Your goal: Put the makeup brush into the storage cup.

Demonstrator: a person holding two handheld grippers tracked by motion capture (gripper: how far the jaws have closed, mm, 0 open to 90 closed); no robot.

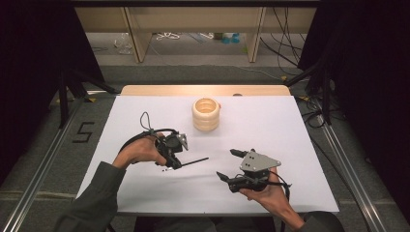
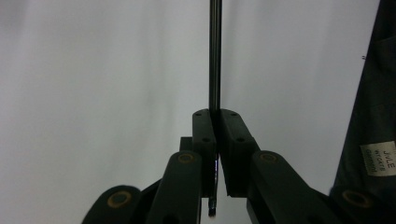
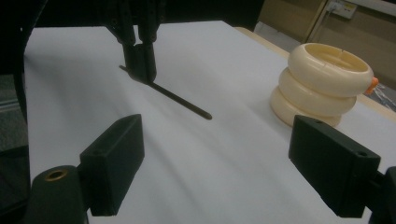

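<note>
A thin black rod [image 1: 193,161] sticks out to the right from my left gripper [image 1: 173,163], which is shut on it just above the white table. In the left gripper view the rod [image 2: 215,56] runs straight up from between the closed jaws of the left gripper [image 2: 215,116]. My right gripper [image 1: 228,164] is held at the front right with its jaws wide apart and nothing between them. The right gripper view shows the right gripper [image 3: 219,140] open, with the rod [image 3: 182,101] and the left gripper [image 3: 139,65] beyond it. A stack of three cream rings [image 1: 206,114] stands upright at the back middle.
A white sheet [image 1: 270,140] covers the wooden table [image 1: 145,90]. A small orange piece [image 3: 372,85] peeks out behind the cream rings [image 3: 322,86]. Black drapes, metal rails and cables lie around the table on the floor.
</note>
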